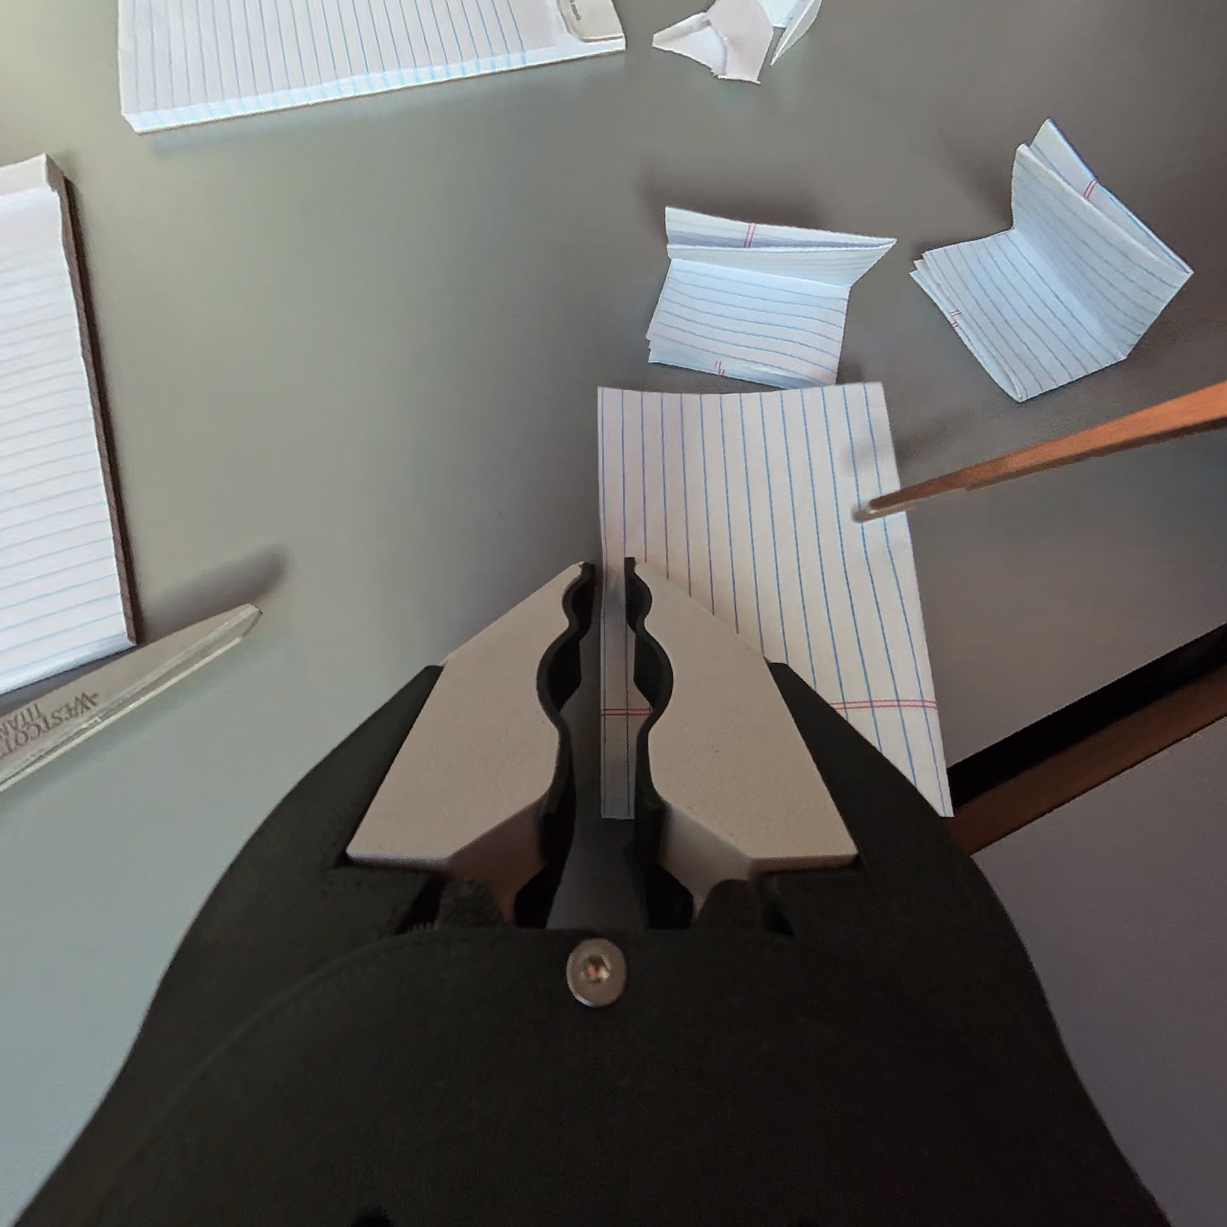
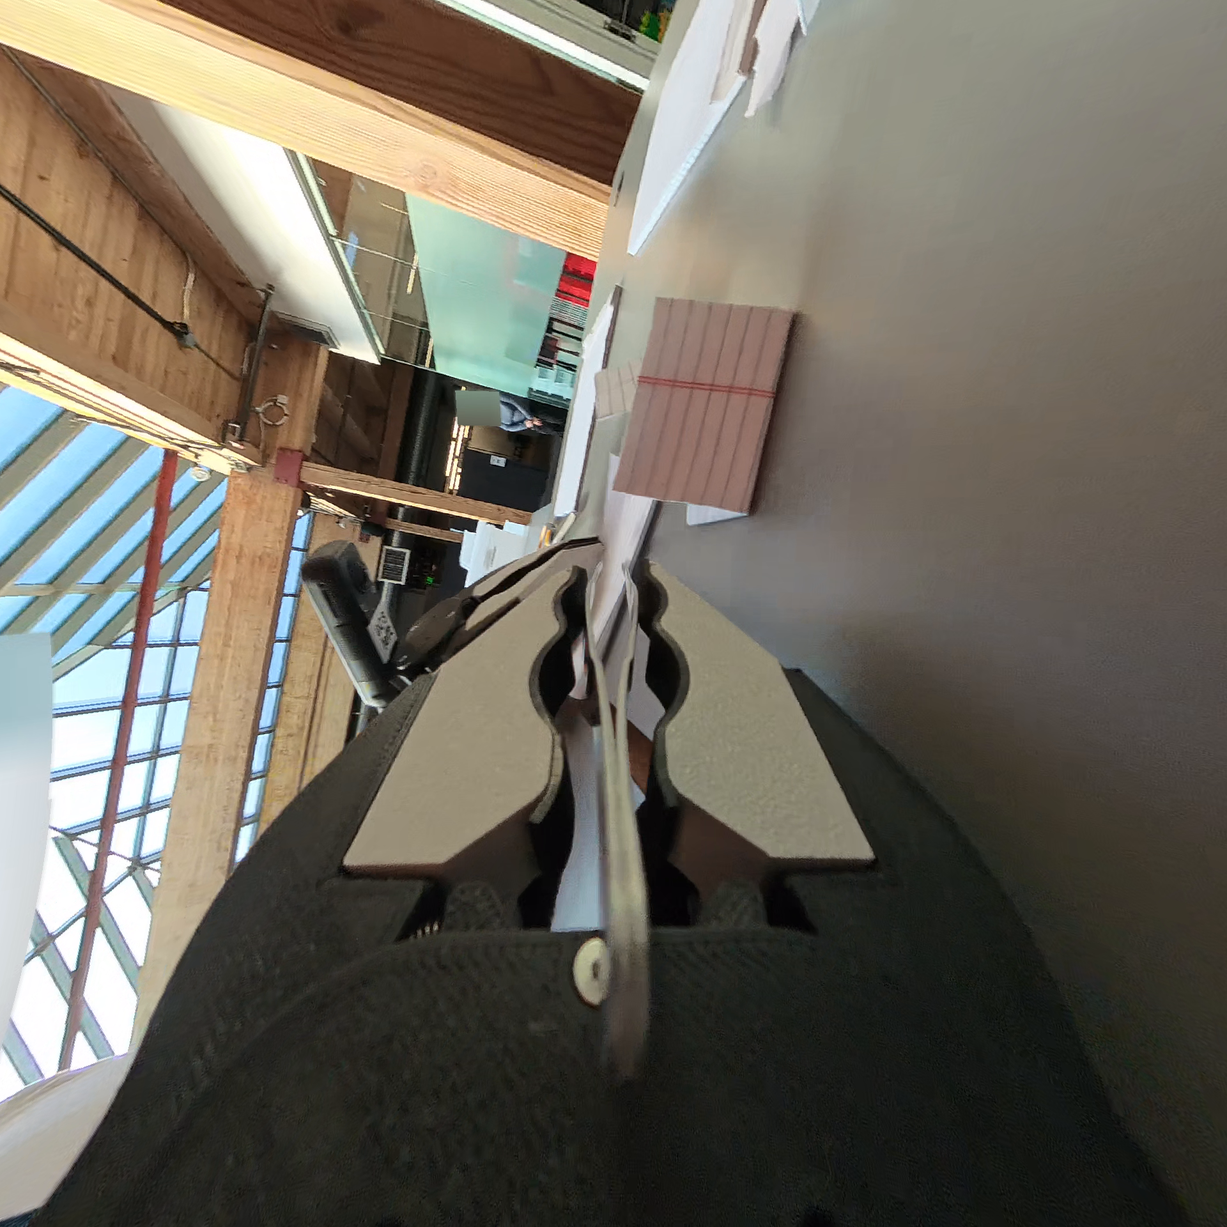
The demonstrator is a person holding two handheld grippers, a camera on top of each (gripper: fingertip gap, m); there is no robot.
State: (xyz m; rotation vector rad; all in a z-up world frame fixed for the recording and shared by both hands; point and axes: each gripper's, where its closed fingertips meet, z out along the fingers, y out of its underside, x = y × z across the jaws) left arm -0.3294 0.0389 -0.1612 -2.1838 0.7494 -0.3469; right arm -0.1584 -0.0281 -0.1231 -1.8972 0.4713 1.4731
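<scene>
My left gripper [image 1: 609, 568] is shut on the left edge of a folded sheet of lined paper [image 1: 763, 531]. The sheet spreads to the right over the grey table [image 1: 398, 398]. A thin metal strip with a brown face [image 1: 1036, 458] comes in from the right, and its tip hovers over the sheet's right edge. In the right wrist view, which is turned on its side, my right gripper [image 2: 614, 564] is shut on this strip [image 2: 624, 830], seen edge-on between the fingers. The left gripper [image 2: 504, 591] shows just beyond its tips.
Scissors [image 1: 133, 677] lie at the lower left. One lined notepad [image 1: 46, 431] is at the left and another [image 1: 332, 53] at the top. Two folded paper pieces [image 1: 750, 312] [image 1: 1049, 279] and torn scraps [image 1: 724, 36] lie beyond the sheet. A dark and brown bar [image 1: 1095, 724] crosses the right side. Tip to tip, the grippers are about 20 centimeters apart.
</scene>
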